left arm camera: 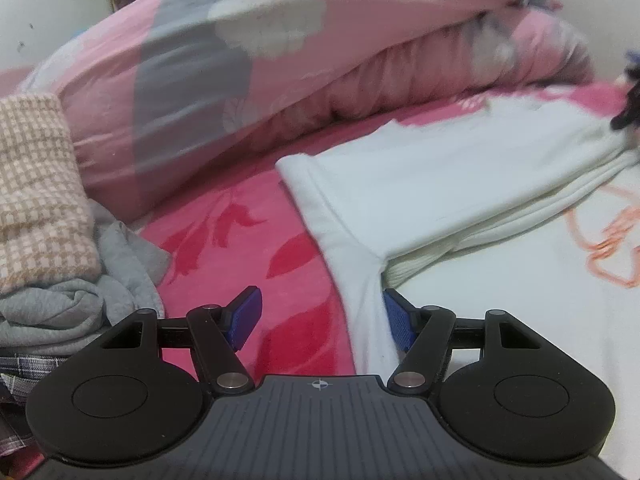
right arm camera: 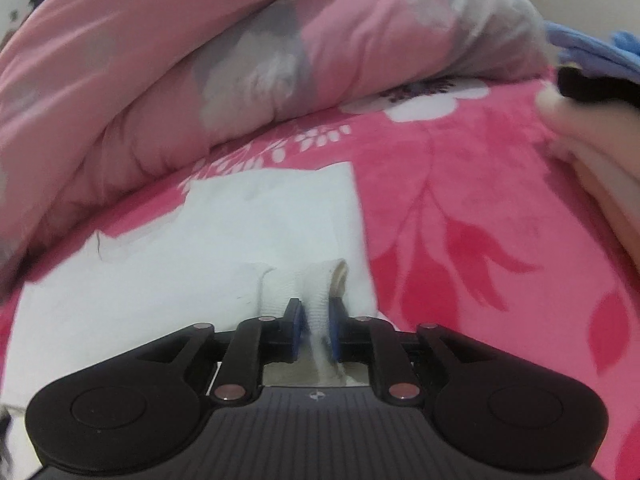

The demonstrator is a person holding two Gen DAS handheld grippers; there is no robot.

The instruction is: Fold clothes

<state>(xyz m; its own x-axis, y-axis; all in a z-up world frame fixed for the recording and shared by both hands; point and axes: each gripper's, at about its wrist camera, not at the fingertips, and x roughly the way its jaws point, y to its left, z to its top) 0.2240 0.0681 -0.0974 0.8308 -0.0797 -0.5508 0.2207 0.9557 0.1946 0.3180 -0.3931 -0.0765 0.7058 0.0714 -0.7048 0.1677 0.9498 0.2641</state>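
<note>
A white garment (left arm camera: 432, 192) with an orange line drawing lies partly folded on the pink floral blanket (left arm camera: 248, 248). My left gripper (left arm camera: 320, 316) is open, low over the blanket; its right blue pad (left arm camera: 396, 320) touches the garment's left edge and the left pad is over bare blanket. In the right wrist view the same white garment (right arm camera: 224, 240) lies flat, and my right gripper (right arm camera: 316, 332) is shut on a bunched ribbed fold of it (right arm camera: 320, 284). The right gripper shows as a dark blur (left arm camera: 628, 104) at the left view's far right edge.
A rolled pink and grey quilt (left arm camera: 248, 64) runs along the back of the bed. A pile of checked and grey clothes (left arm camera: 48, 220) lies at left. A cream folded stack (right arm camera: 596, 168) and a black object (right arm camera: 592, 88) lie at the right.
</note>
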